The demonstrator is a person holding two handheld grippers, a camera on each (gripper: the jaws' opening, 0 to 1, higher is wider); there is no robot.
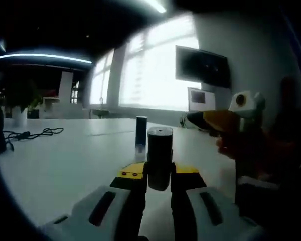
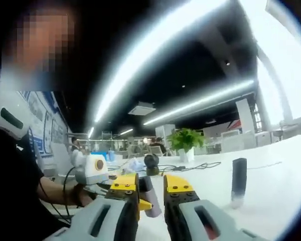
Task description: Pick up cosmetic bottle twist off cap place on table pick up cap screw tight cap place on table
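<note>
My left gripper (image 1: 159,173) is shut on a dark cylindrical cosmetic bottle (image 1: 159,155), held upright above the white table (image 1: 60,165). Beyond it a slim dark tube (image 1: 141,131) stands on the table by itself. The right gripper (image 1: 195,119) enters from the right, level with the bottle's top and apart from it. In the right gripper view, my right gripper (image 2: 150,190) is shut on a small grey cylindrical cap (image 2: 149,197), tilted between the yellow tips. The same slim tube (image 2: 239,181) stands to the right, and the left gripper (image 2: 101,187) is at the left.
A black cable (image 1: 32,134) lies on the table's far left, near a white cup (image 1: 19,116). A dark monitor (image 1: 200,65) hangs on the wall. A potted plant (image 2: 184,139) and more cables (image 2: 190,165) sit at the table's far side. The person's sleeve (image 2: 15,201) is close on the left.
</note>
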